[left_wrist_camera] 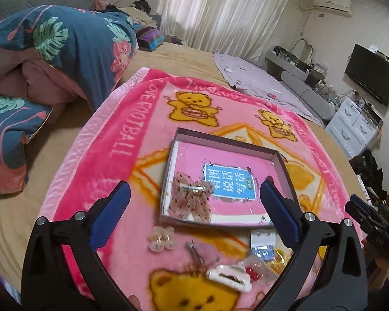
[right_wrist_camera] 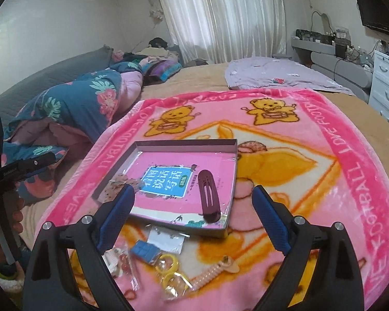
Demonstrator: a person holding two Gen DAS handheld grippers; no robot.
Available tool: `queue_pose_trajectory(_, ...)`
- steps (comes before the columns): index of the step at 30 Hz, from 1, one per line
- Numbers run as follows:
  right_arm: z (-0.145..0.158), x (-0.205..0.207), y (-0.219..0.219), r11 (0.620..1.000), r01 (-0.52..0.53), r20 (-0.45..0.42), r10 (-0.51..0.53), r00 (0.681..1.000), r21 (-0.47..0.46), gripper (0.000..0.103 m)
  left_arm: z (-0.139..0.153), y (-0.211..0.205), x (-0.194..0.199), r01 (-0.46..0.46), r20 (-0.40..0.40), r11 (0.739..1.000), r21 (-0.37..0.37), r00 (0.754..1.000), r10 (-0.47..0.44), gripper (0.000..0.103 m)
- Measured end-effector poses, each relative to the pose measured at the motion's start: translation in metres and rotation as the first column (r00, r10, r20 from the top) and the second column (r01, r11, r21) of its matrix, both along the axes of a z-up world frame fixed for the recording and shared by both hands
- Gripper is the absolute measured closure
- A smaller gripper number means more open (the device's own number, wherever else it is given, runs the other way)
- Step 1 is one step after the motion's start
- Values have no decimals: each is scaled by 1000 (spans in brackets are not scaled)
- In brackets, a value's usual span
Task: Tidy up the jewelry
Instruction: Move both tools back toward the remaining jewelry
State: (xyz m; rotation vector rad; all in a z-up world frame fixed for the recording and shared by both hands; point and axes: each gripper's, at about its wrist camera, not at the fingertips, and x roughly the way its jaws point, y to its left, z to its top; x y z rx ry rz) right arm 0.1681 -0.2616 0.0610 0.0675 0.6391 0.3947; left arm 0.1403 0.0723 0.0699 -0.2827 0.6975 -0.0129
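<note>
Now, with both the left claw (left_wrist_camera: pixel 194 207) and right claw (right_wrist_camera: pixel 193 219) spread and empty, take the white hair clip (left_wrist_camera: pixel 229 276) lying at six o'clock of the box (left_wrist_camera: pixel 282 167) squarely by its long sides.

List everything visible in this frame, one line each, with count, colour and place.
shallow box: 1, grey rim, pink floor, mid-blanket
bow hair clip: 1, beige dotted, box's near-left corner
long hair clip: 1, maroon, box's right side
flower clip: 1, clear, before box
claw clip: 1, white, near edge
coiled band: 1, peach, before box
yellow rings: 2, by blue packet
blanket: 1, pink, bears, on bed
left gripper: black, blue pads, jaws open, empty
right gripper: same, open, empty
</note>
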Motion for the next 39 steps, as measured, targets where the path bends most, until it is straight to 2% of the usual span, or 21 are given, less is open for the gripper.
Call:
queue_pose_trajectory(9, -1, -35, 6, 999, -36, -3, 35, 999, -34, 12, -5, -16, -34, 36, -9, 999, 8, 999, -36, 10)
queue_pose_trajectory(16, -8, -53, 6, 997, -56, -17, 55, 998, -58, 12, -22, -27, -55, 68, -45, 996, 53, 997, -66, 10)
queue_pose_trajectory(30, -22, -80, 18, 982, -131, -54, 125, 991, -134, 12, -47, -45, -79, 129, -102, 986, 109, 988, -118, 10)
queue_pose_trajectory(39, -43, -93, 23, 968, -173, -101, 157, 983, -181, 12, -76, -55, -89, 172, -173, 978, 118, 973, -151, 10)
